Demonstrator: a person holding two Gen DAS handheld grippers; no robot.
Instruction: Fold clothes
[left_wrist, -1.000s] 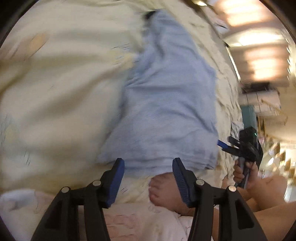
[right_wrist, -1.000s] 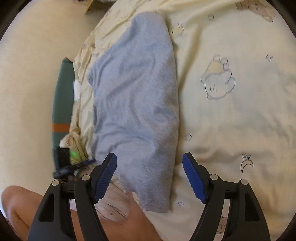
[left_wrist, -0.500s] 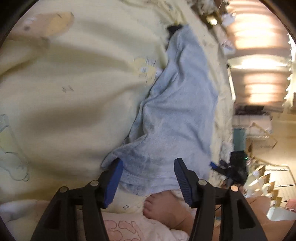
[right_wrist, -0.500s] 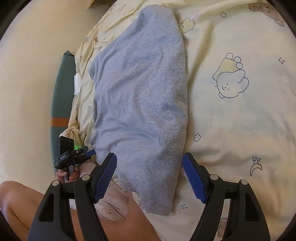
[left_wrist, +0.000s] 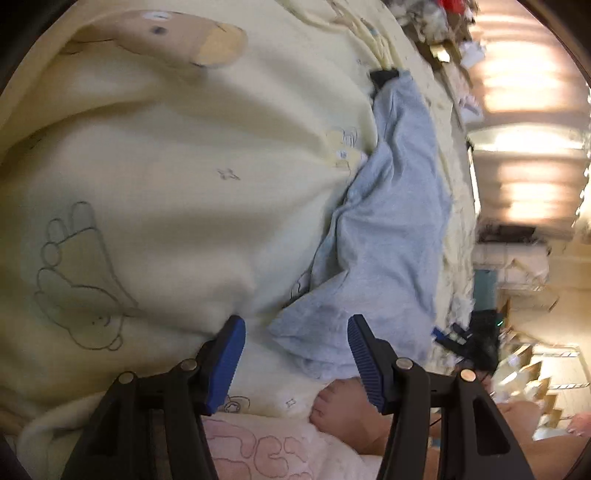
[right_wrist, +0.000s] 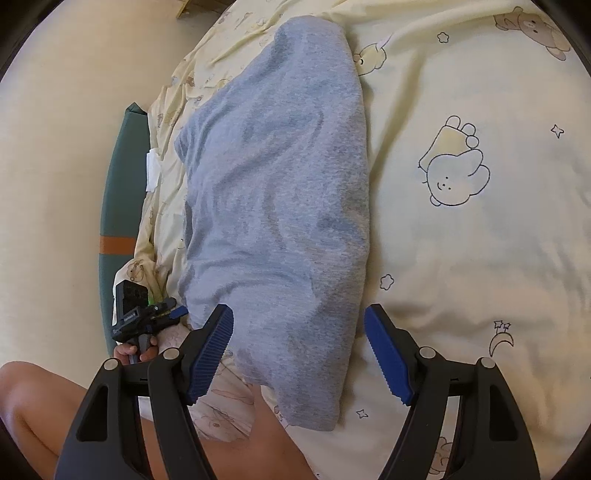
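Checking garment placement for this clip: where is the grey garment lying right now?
The grey garment lies lengthwise on the yellow cartoon-print blanket, near the blanket's left edge in the right wrist view, its near end between the open right claw tips.

Both grippers are tilted downward with their blue-padded fingers spread apart and nothing clamped between them: the left gripper (left_wrist: 295, 354) is parted a moderate amount, the right gripper (right_wrist: 299, 354) a good bit wider. From the right wrist cam you can spot the person's left hand (right_wrist: 135, 352) wrapped around the handle of its gripper low on the left side, with a bare leg (right_wrist: 37, 402) bent underneath it. In the left wrist cam a bare foot (left_wrist: 343, 406) sits just below the right-side finger.
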